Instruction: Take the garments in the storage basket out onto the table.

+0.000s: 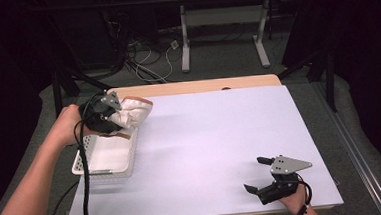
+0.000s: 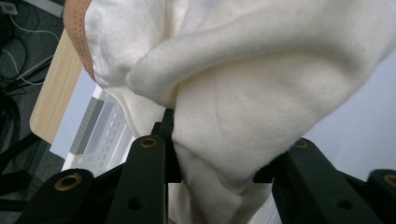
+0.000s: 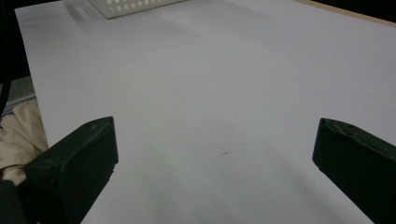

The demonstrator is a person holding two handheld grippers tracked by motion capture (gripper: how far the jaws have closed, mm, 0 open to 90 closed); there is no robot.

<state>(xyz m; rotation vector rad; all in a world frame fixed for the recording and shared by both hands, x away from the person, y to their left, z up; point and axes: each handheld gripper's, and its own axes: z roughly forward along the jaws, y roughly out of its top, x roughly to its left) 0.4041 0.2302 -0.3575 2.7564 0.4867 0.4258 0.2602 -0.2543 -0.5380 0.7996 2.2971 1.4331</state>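
The cream cloth (image 1: 131, 114), a soft bundle with a tan stitched edge, hangs off the desk, clamped in the left tool (image 1: 110, 114) above the far end of the white perforated basket (image 1: 109, 168). In the left gripper view the fabric (image 2: 261, 93) bulges up and over both black jaws, pinched between them at its lower fold, with the basket's holed wall (image 2: 100, 135) showing below and to the left. So the cloth sits right in that tool, its bulk pointing away from the hand toward the middle of the white desk (image 1: 215, 136), the basket directly underneath. The left forearm comes in from the lower left, wrist raised, tool held roughly level over the basket's rim. Way off at the near right corner, the right tool (image 1: 263, 175) rests low by the desk edge, jaws spread wide with nothing between them; its own view looks across bare desk (image 3: 210, 93). Left hand is clearly the one on the job.
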